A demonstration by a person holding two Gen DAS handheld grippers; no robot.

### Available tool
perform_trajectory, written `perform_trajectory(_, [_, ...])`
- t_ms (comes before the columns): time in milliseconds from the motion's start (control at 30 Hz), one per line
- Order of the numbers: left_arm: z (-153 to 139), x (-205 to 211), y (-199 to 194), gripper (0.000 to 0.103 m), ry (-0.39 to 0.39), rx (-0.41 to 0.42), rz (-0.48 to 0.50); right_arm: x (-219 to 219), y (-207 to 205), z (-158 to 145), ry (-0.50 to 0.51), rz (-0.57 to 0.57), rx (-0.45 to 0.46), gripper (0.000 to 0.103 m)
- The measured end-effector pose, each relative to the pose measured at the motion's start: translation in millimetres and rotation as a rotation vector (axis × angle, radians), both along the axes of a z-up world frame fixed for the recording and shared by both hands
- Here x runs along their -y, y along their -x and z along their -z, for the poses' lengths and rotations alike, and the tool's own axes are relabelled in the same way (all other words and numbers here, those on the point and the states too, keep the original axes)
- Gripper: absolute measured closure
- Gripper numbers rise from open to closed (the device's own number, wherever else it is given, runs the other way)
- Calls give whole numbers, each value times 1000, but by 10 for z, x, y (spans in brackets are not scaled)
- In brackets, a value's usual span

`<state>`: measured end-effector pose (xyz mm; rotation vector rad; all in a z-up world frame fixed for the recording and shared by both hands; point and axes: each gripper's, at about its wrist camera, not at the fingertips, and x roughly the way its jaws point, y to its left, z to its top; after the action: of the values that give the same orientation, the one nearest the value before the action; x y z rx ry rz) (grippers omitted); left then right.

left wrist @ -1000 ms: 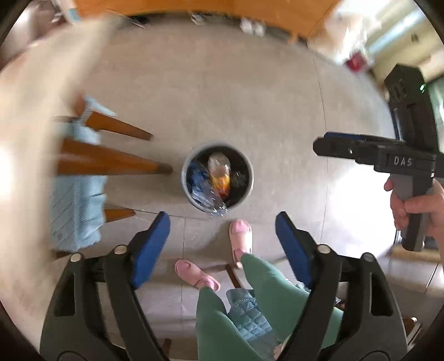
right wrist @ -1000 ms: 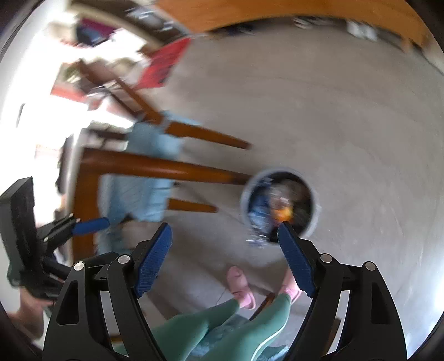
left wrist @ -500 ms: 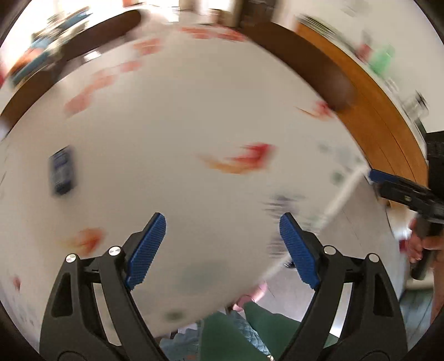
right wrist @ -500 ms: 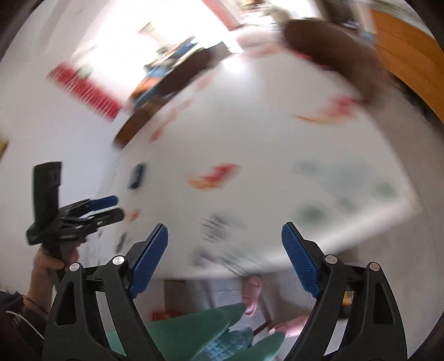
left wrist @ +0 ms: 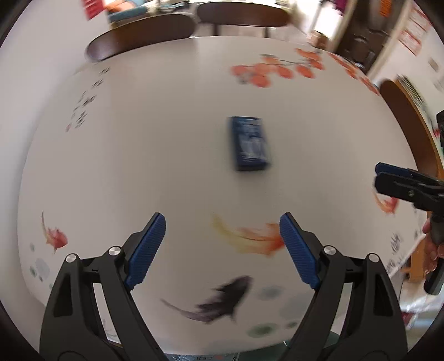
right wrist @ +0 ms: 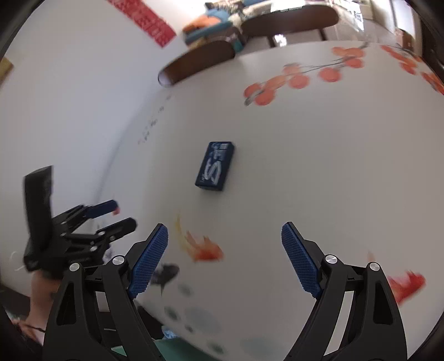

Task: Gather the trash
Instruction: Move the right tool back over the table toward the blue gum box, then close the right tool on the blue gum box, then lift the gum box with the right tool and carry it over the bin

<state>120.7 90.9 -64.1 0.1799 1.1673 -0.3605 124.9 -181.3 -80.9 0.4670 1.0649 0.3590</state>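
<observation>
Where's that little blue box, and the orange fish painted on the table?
blue box [right wrist: 215,166], right wrist view, middle of its top face.
orange fish [left wrist: 256,237], left wrist view, its body.

You are looking at little that can be read. Blue box [right wrist: 215,166], lying near the middle of the tabletop [right wrist: 319,172]: it is carrying large pale characters on its lid, too blurred for you to make out. Red banner [right wrist: 149,23], hanging on the wall beyond the tabletop's far edge: its markings are smearing into illegibility. Small dark marks [left wrist: 83,108] along the tabletop's left edge: script-like, unreadable.
</observation>
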Motion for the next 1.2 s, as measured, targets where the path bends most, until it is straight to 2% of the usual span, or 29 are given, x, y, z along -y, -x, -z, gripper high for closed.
perform_trajectory(100, [81,-303,-169,21,8,-19,-56,-284,-273,127,43,-16,-49,19])
perform_trajectory(300, [333,-620,-462,21,-2,-44,-124,-794,-760,426,151,24,-119,20])
perform_trajectory(600, [539,-846,-768,21,9,-73,-194,-1021,-1094,653,286,71,-181,21])
perform_trajectory(733, [578,-873,-866,21,8,-78,-209,-1039,-1175,745,296,91,-209,22])
perform_trajectory(833, [612,-861,-941,20,8,-78,-213,-1082,-1196,748,319,81,-191,21])
perform_trajectory(900, [631,-864,-968,16,5,-73,-222,-1103,-1225,755,341,71,-182,23])
perform_trajectory(1200, [782,-761,-1057,16,14,-96,-232,-1085,-1281,753,382,56,-160,45])
